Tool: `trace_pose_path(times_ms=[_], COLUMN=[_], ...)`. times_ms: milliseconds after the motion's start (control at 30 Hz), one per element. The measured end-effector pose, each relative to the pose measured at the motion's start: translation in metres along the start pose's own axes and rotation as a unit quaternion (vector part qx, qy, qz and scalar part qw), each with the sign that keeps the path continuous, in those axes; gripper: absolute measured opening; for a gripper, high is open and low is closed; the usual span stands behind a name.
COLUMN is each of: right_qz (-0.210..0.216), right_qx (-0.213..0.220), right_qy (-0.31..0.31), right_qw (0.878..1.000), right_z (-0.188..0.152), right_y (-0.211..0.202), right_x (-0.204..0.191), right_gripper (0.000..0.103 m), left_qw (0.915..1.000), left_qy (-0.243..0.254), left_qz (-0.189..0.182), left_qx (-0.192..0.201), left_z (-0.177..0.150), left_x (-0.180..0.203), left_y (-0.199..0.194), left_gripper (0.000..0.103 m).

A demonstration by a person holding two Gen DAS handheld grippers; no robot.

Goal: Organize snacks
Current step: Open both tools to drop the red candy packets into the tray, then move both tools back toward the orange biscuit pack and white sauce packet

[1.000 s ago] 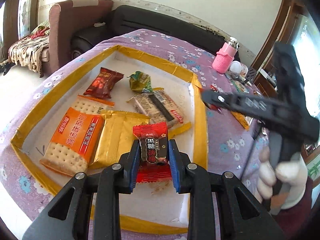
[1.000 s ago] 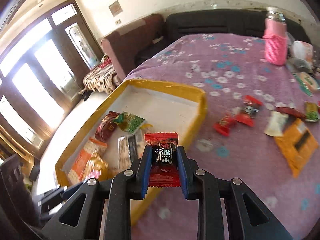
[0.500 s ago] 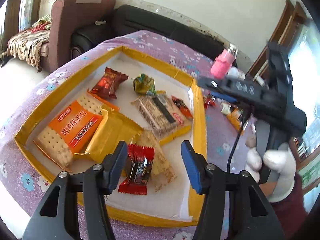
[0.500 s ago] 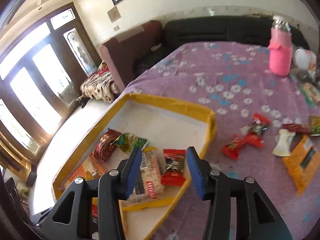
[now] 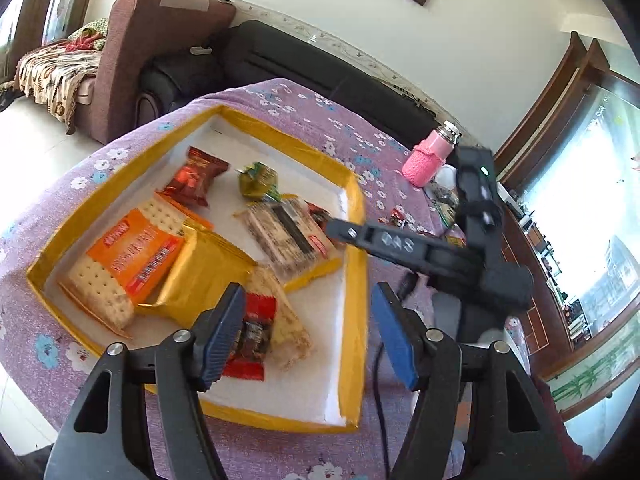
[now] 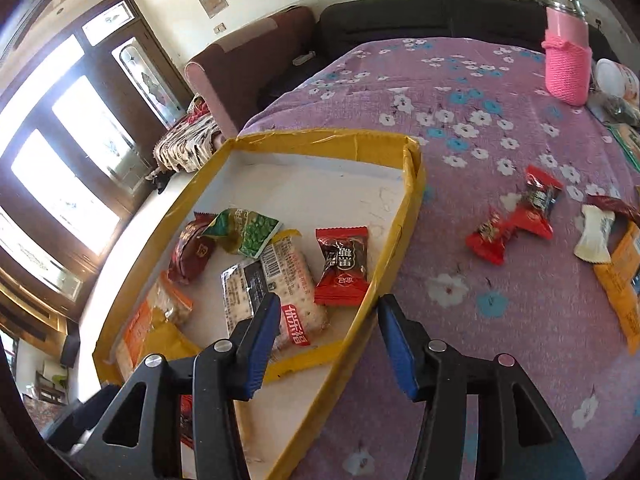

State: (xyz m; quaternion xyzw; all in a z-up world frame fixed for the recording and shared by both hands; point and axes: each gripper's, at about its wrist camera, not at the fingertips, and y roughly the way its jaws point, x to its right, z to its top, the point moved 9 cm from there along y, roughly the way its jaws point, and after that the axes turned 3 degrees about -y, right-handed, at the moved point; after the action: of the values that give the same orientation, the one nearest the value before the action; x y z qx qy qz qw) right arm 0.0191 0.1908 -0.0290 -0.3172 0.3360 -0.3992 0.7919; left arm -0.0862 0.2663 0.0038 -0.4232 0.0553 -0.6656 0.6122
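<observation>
A yellow-rimmed white tray lies on the purple flowered tablecloth and holds several snacks. A red candy lies near its front, just behind my left gripper, which is open and empty above it. Another red candy lies in the tray by its right rim, ahead of my right gripper, which is open and empty. Cracker packs, a gold pack, a green snack and a dark red pack also lie in the tray.
Loose snacks lie on the cloth right of the tray: two red candies, a white candy, an orange pack. A pink bottle stands at the back right. Sofas stand behind the table. The right gripper's body crosses the left wrist view.
Both grippers opened and dropped their red candies into the tray, then drew back and up from it.
</observation>
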Motion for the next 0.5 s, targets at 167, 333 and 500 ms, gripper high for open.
trace_pose_path(times_ms=[167,333,500], right_qz=[0.038,-0.010,-0.085], right_qx=[-0.005,0.044,0.072], right_qy=[0.006,0.037,0.107], right_qw=[0.999,0.998,0.988], right_z=[0.003,0.014,0.011], right_y=[-0.002,-0.050,-0.092], right_x=[0.006,0.078,0.179], right_gripper=[0.052,0.056,0.065], left_qw=[0.9995,0.9956,0.9916], left_qy=[0.028,0.083,0.108], left_qz=[-0.011,-0.036,-0.051], left_qx=[-0.012,-0.024,-0.050], left_z=[-0.006,-0.019,-0.035], left_x=[0.021,0.054,0.081], left_y=[0.004,0.008,0.024], left_gripper=[0.065,0.070,0.070])
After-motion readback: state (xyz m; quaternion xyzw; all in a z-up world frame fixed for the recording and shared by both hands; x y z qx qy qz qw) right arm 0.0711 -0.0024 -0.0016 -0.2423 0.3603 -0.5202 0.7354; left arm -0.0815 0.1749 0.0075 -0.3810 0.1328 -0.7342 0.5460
